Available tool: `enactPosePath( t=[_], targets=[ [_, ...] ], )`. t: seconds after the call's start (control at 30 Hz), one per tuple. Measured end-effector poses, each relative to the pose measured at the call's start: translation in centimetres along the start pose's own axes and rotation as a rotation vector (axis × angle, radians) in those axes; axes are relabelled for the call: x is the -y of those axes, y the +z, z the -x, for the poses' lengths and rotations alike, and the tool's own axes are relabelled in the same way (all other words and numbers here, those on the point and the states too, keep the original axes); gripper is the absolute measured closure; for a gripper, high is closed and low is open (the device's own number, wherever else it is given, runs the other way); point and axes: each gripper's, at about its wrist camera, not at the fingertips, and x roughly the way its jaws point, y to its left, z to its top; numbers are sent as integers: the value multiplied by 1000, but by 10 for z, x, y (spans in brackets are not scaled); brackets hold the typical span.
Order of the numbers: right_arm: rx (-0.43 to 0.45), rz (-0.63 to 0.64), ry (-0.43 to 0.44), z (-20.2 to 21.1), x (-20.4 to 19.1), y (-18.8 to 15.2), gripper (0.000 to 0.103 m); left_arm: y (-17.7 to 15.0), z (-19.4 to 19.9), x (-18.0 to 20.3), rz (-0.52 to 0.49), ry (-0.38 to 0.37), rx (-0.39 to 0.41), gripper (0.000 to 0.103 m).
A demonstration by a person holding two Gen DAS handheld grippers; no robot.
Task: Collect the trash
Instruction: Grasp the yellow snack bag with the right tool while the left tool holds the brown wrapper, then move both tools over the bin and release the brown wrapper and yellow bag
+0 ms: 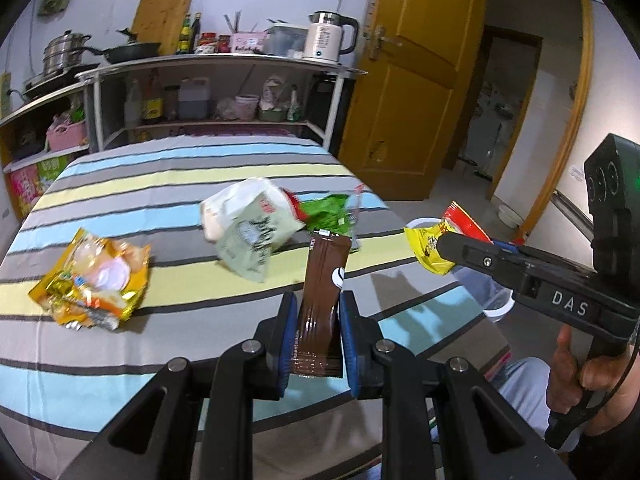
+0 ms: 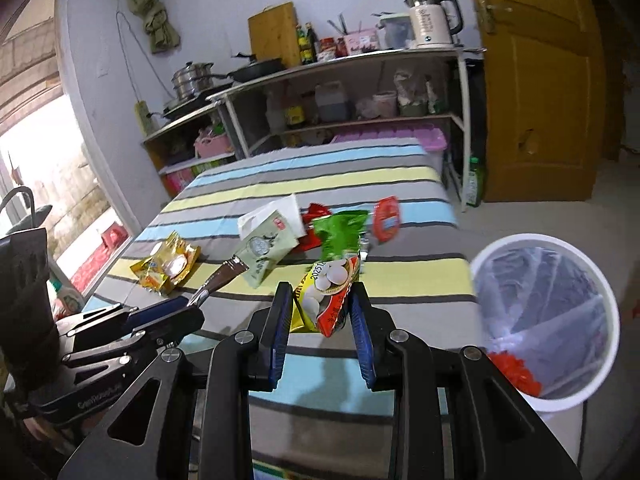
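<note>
My left gripper (image 1: 319,304) is shut on a brown sachet (image 1: 324,264), which stands upright between the blue pads, just above the striped table (image 1: 160,184). The right wrist view shows that gripper (image 2: 188,308) at the left with the sachet (image 2: 222,276) sticking out. My right gripper (image 2: 321,296) is shut on a yellow and red snack wrapper (image 2: 326,292). In the left wrist view it (image 1: 448,246) hangs at the table's right edge with the wrapper (image 1: 430,248). A white bin (image 2: 600,320) with a clear liner stands on the floor to the right.
On the cloth lie an orange-yellow wrapper (image 1: 96,276), a white and green tissue pack (image 1: 252,224), a green wrapper (image 1: 326,214) and a red wrapper (image 2: 387,218). Something red (image 2: 516,372) lies in the bin. Kitchen shelves (image 1: 224,60) stand behind the table, a yellow door (image 1: 416,92) at right.
</note>
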Motion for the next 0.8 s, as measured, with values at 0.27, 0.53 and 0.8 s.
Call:
enactPosePath(
  t=[0.27, 0.53, 0.8],
  targets=[
    [38, -58, -53, 29, 38, -9, 73, 14, -9, 37, -64, -48, 2, 81],
    [67, -113, -99, 50, 71, -18, 73, 24, -30, 71, -104, -107, -16, 81],
    [74, -168, -139, 56, 105, -25, 73, 33, -55, 105, -147, -150, -37, 81]
  ],
)
